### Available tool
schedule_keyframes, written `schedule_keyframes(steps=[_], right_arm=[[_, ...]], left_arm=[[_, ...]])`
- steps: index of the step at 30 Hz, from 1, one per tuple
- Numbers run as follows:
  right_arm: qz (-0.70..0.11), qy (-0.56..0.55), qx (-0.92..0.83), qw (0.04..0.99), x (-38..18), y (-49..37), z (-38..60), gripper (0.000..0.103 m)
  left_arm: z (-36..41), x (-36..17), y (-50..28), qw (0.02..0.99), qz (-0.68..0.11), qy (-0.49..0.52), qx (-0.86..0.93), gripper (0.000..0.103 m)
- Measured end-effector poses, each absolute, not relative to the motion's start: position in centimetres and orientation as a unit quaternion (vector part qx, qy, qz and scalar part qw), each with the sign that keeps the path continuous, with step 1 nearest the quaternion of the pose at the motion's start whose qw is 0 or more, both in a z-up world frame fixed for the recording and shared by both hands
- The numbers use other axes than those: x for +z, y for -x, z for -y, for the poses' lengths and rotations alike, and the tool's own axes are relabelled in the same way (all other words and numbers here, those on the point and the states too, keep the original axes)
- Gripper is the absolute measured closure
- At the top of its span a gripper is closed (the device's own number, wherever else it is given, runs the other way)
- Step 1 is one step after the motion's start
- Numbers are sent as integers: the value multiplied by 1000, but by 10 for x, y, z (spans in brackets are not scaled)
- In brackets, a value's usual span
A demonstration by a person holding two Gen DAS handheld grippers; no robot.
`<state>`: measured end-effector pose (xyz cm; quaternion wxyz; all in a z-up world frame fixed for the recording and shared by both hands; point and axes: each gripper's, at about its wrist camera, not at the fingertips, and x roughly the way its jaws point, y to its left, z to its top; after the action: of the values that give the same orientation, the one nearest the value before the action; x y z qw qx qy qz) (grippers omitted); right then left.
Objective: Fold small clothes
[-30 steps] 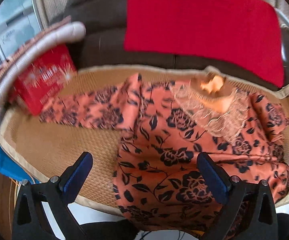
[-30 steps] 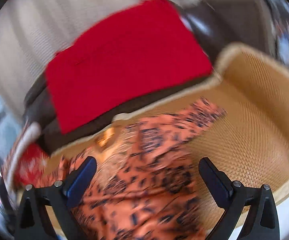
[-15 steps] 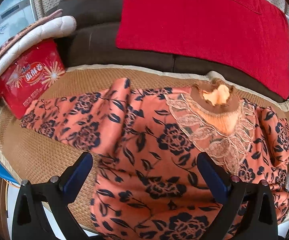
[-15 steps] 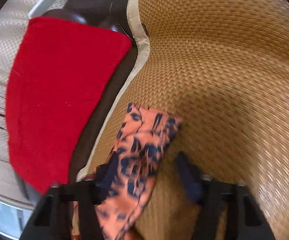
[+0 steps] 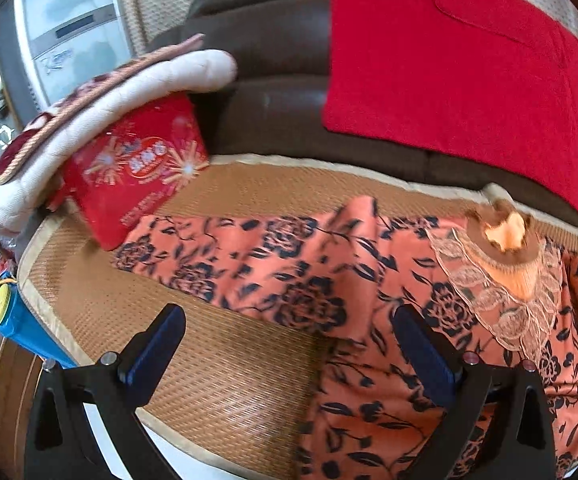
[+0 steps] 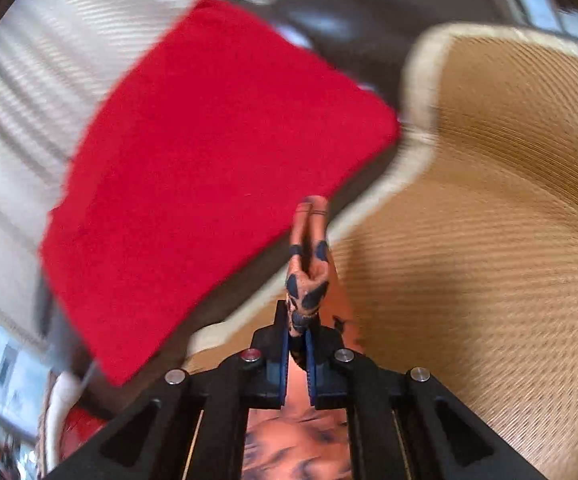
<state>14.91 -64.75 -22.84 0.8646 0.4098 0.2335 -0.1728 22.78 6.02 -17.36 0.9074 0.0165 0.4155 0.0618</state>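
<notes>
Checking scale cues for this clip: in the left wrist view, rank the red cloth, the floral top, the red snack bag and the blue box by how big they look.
1. Floral top and red cloth: alike in spread, both cut off by the frame, so unranked.
2. Red snack bag.
3. Blue box, mostly hidden at the edge.

That orange floral blouse [image 5: 297, 280] is looking like smooth, slightly silky cloth with a lace collar [image 5: 501, 312]. The woven mat [image 5: 225, 376] is looking rough and matt, the red towel [image 5: 449, 76] fuzzy, the snack bag [image 5: 141, 176] shining like glossy plastic.
</notes>
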Motion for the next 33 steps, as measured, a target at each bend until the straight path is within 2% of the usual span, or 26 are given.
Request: schedule_keyframes(steps=[6, 15, 16, 18, 19, 21, 22, 23, 26, 33], right_arm=[[-238, -375, -79, 893, -189, -176, 561, 96], [-292, -383, 34, 876, -225, -237, 442, 96], [-295, -388, 47, 872, -230, -243, 432, 91], [-306, -394, 76, 863, -234, -249, 410, 90], [-315, -395, 94, 858, -235, -253, 398, 84], [-324, -392, 125, 852, -235, -253, 388, 47], [-323, -392, 134, 851, -232, -250, 387, 19], [-316, -393, 136, 853, -229, -244, 387, 14], [-292, -367, 108, 877, -216, -214, 407, 14], [-299, -342, 2, 891, -208, -107, 489, 15]], left_arm=[[-84, -165, -217, 910, -408, -9, 66, 0], [-87, -165, -205, 910, -411, -13, 59, 0], [-86, -164, -204, 910, -411, -13, 58, 0], [-85, -163, -202, 910, -410, -15, 55, 0], [-85, -162, -200, 911, -409, -16, 54, 0], [-84, -160, -197, 911, -409, -18, 50, 0], [-83, -160, -195, 911, -409, -18, 48, 0], [-83, -160, -192, 911, -409, -18, 47, 0], [-84, -162, -183, 909, -414, -17, 40, 0], [-90, -182, -152, 895, -447, -9, 13, 0]])
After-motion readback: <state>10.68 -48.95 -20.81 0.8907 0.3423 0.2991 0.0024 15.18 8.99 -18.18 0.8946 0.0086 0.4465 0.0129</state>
